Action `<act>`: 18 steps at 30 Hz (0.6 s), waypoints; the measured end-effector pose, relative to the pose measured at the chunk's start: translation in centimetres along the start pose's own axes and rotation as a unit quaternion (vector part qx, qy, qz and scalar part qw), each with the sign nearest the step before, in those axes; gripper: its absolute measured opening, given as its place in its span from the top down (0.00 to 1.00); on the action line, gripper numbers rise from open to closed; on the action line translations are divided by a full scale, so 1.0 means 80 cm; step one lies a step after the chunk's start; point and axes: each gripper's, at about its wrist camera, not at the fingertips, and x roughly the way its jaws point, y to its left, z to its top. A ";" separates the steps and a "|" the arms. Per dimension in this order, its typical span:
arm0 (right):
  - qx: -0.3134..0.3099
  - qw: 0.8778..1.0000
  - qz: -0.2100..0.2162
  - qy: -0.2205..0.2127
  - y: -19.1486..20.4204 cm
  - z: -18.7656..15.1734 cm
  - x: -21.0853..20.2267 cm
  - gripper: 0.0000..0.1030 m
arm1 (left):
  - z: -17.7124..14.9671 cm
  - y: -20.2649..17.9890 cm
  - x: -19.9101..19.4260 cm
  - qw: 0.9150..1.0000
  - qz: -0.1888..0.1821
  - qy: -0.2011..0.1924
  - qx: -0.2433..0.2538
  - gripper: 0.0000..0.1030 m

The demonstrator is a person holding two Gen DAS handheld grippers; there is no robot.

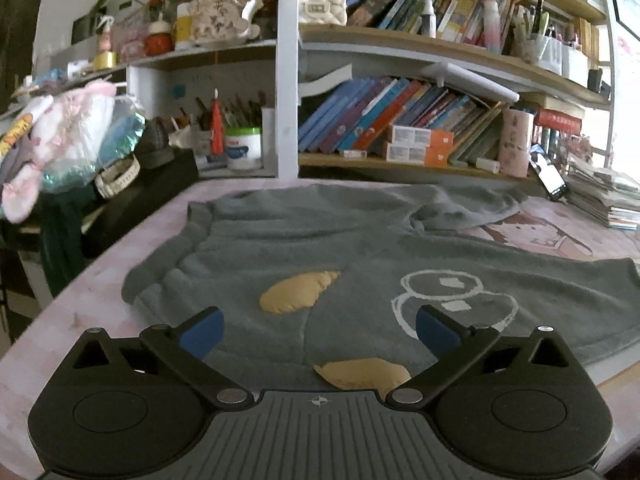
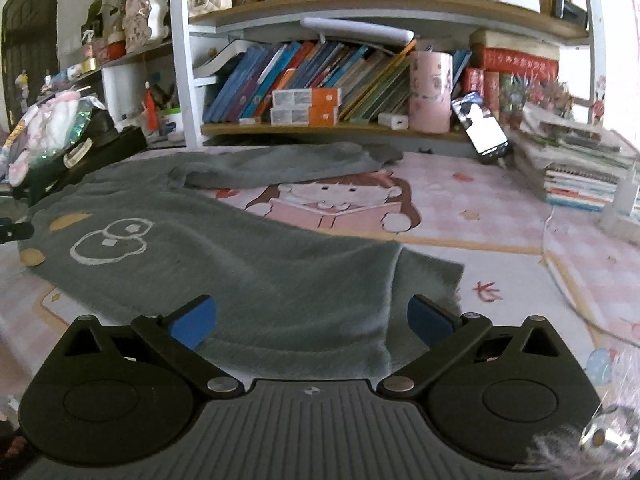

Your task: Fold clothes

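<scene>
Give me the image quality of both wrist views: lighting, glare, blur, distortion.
Left wrist view: daylight blows out the right edge, the shelves bow from fisheye distortion, the grey sweater looks sharp, and the clutter at far left is smeared. Right wrist view: the upper right is overexposed, the phone screen glares, and the lower right corner is blurred.

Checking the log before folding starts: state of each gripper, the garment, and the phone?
Left hand-held gripper: open, above the sweater, holding nothing.
Right hand-held gripper: open, holding nothing.
Grey sweater: spread on the table mat, unfolded, far sleeve rumpled.
Phone: propped up, screen lit.
</scene>
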 end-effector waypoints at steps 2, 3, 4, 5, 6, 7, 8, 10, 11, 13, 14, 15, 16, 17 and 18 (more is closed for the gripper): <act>-0.003 1.000 -0.002 0.002 0.002 -0.001 0.001 0.00 | -0.002 0.000 0.002 1.000 0.002 0.005 -0.004 0.00; -0.004 1.000 -0.004 0.003 0.003 -0.001 0.001 0.00 | -0.002 0.000 0.003 1.000 0.003 0.006 -0.006 0.00; -0.005 1.000 -0.004 0.004 0.003 -0.001 0.002 0.00 | -0.003 0.001 0.003 1.000 0.004 0.007 -0.008 0.00; -0.005 1.000 -0.004 0.005 0.003 -0.002 0.002 0.00 | -0.003 0.001 0.004 1.000 0.006 0.008 -0.010 0.00; -0.005 1.000 -0.005 0.005 0.002 -0.002 0.003 0.00 | -0.003 0.002 0.004 1.000 0.007 0.009 -0.011 0.00; -0.004 1.000 -0.005 0.007 0.002 -0.003 0.004 0.00 | -0.004 0.002 0.004 1.000 0.008 0.010 -0.013 0.00; -0.002 1.000 -0.005 0.008 0.002 -0.003 0.004 0.00 | -0.004 0.002 0.005 1.000 0.009 0.011 -0.015 0.00; -0.001 1.000 -0.006 0.011 0.001 -0.005 0.006 0.00 | -0.005 0.002 0.005 1.000 0.011 0.013 -0.016 0.00; 0.000 1.000 -0.006 0.012 0.001 -0.006 0.007 0.00 | -0.006 0.002 0.006 1.000 0.011 0.014 -0.015 0.00; 0.002 1.000 -0.007 0.015 0.000 -0.007 0.008 0.00 | -0.007 0.000 0.006 1.000 0.011 0.015 -0.013 0.00; 0.002 1.000 -0.006 0.017 0.000 -0.008 0.009 0.00 | -0.007 0.000 0.007 1.000 0.010 0.015 -0.012 0.00; 0.003 1.000 -0.006 0.019 0.001 -0.008 0.011 0.00 | -0.006 -0.001 0.008 1.000 0.008 0.016 -0.011 0.00; 0.003 1.000 -0.006 0.021 0.001 -0.008 0.012 0.00 | -0.007 -0.002 0.008 1.000 0.007 0.017 -0.011 0.00; 0.003 1.000 -0.006 0.023 0.002 -0.009 0.013 0.00 | -0.007 -0.003 0.008 1.000 0.006 0.017 -0.011 0.00; 0.002 1.000 -0.006 0.024 0.002 -0.009 0.015 0.00 | -0.007 -0.004 0.009 1.000 0.004 0.018 -0.011 0.00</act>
